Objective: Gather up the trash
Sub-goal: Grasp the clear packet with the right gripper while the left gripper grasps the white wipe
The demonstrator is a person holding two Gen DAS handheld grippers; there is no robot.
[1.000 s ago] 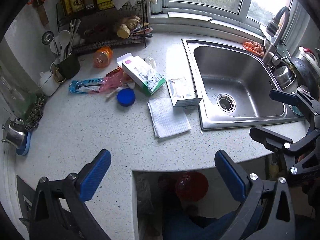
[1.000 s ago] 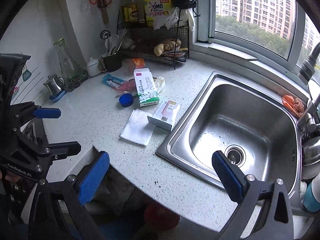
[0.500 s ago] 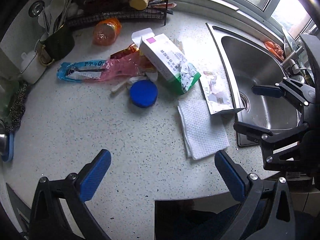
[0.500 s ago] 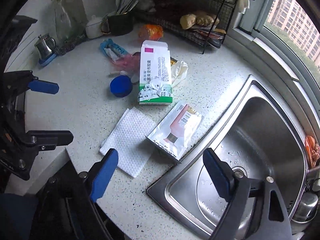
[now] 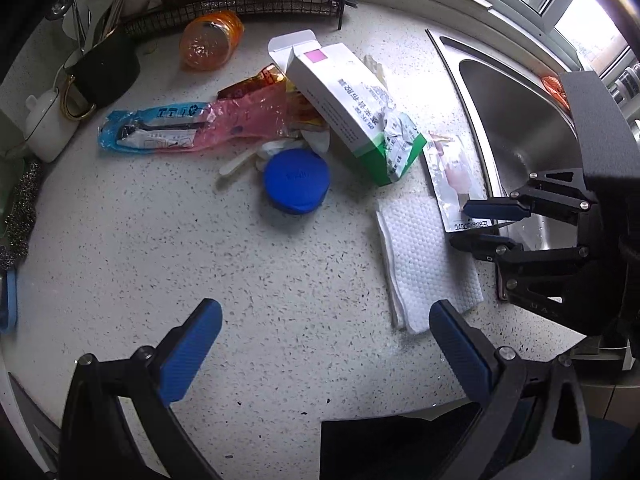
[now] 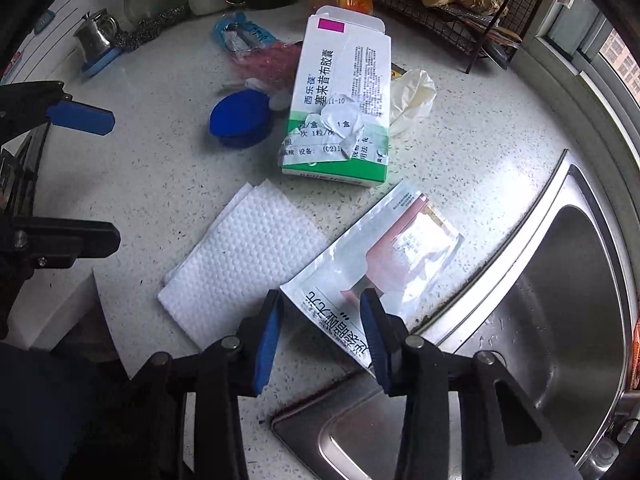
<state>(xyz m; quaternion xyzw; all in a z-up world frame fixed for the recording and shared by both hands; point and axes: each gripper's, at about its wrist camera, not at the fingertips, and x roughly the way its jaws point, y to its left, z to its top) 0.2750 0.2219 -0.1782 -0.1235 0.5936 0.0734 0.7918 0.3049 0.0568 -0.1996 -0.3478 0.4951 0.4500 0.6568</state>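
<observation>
Trash lies on a speckled white counter (image 5: 160, 264). A silver foil pouch (image 6: 384, 256) lies by the sink edge; it also shows in the left wrist view (image 5: 452, 176). My right gripper (image 6: 320, 328) is partly closed, its jaws either side of the pouch's near end, not clamped. A white paper towel (image 6: 244, 256) lies to its left. A torn white and green box (image 6: 340, 104), a blue lid (image 6: 240, 116), a pink and blue wrapper (image 5: 180, 128) and an orange bottle (image 5: 210, 40) lie beyond. My left gripper (image 5: 324, 344) is open and empty above the counter.
A steel sink (image 6: 560, 320) lies to the right. A wire rack (image 6: 452, 12), a black utensil cup (image 5: 104, 68), a white teapot (image 5: 44, 120) and a steel scourer (image 5: 20, 212) stand along the back. The counter's front edge has a cutout (image 5: 400, 440).
Both grippers moved forward and down toward the counter. My right gripper narrowed its jaws and came around the foil pouch's near end. The left stayed wide open.
</observation>
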